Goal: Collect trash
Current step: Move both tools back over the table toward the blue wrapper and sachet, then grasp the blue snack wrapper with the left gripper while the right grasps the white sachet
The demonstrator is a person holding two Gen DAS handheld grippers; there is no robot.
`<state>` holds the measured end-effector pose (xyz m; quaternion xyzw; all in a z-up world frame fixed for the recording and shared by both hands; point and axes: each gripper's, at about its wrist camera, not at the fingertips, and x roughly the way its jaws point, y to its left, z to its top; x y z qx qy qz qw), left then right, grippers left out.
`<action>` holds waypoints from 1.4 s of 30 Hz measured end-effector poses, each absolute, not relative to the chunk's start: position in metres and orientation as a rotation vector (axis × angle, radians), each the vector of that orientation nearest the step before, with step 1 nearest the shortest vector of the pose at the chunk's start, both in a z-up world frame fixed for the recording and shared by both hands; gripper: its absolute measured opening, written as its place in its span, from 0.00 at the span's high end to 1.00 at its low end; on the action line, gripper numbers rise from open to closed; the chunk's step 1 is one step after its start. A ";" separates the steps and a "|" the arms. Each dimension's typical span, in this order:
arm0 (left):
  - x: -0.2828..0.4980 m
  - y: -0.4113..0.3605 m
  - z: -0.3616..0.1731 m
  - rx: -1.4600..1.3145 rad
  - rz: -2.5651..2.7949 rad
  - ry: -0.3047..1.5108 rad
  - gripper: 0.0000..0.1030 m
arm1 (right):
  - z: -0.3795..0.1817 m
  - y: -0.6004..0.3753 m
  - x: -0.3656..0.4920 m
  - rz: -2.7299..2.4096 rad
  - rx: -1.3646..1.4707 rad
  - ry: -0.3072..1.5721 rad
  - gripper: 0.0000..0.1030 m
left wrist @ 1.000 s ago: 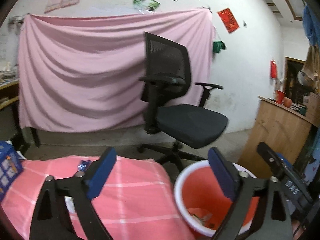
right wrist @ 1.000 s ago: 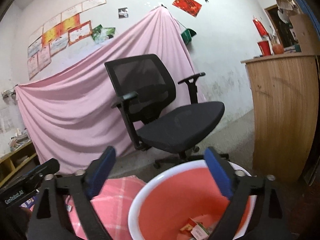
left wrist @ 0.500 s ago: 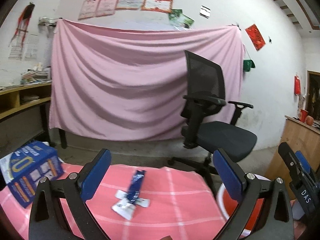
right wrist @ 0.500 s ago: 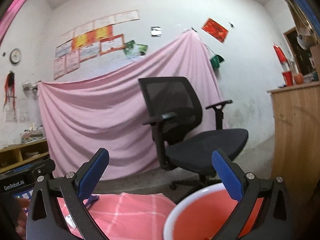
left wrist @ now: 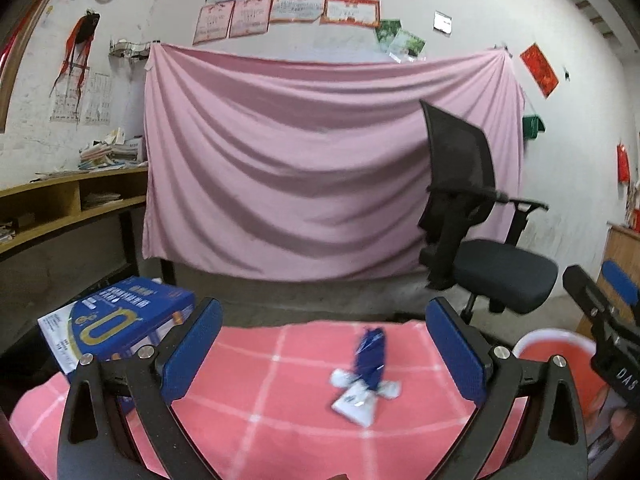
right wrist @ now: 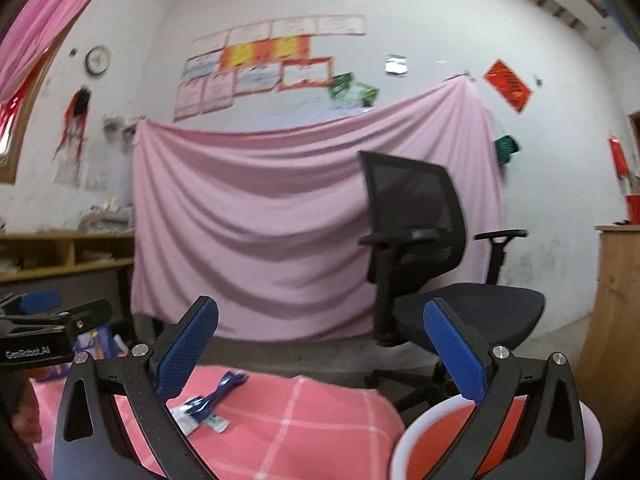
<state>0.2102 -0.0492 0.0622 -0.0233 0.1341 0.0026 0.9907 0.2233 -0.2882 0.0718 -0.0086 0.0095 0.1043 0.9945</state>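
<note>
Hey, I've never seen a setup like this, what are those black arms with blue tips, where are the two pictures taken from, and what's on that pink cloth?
They are two hand-held grippers a person carries, one per hand, each with a camera looking along its fingers. The left gripper and right gripper are both open and hold nothing. On the pink checked cloth lie a blue wrapper over white wrappers, beside a blue box. A red bucket stands to the right.
</note>
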 end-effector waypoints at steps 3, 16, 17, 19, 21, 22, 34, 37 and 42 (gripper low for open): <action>0.218 -0.036 0.051 -0.046 0.000 0.317 0.03 | 0.064 -0.276 0.231 0.233 -0.050 0.054 0.00; 0.272 -0.033 0.005 -0.063 -0.095 0.614 0.04 | 0.024 -0.253 0.293 0.295 -0.074 0.419 0.00; 0.277 -0.033 0.000 -0.070 -0.106 0.645 0.04 | 0.022 -0.252 0.297 0.299 -0.074 0.446 0.00; 0.285 -0.033 -0.006 -0.083 -0.127 0.692 0.07 | 0.015 -0.249 0.307 0.317 -0.075 0.514 0.06; 0.295 -0.035 -0.015 -0.096 -0.159 0.750 0.17 | 0.010 -0.248 0.314 0.339 -0.073 0.567 0.13; 0.300 -0.036 -0.018 -0.105 -0.179 0.779 0.25 | 0.009 -0.248 0.316 0.344 -0.070 0.582 0.17; 0.336 -0.060 -0.027 -0.101 -0.303 0.928 0.68 | -0.002 -0.255 0.333 0.351 -0.018 0.702 0.25; 0.336 -0.065 -0.030 -0.075 -0.296 0.935 0.73 | -0.004 -0.255 0.335 0.354 -0.011 0.717 0.25; 0.329 -0.059 -0.029 -0.099 -0.274 0.911 0.91 | -0.007 -0.253 0.340 0.364 -0.012 0.748 0.25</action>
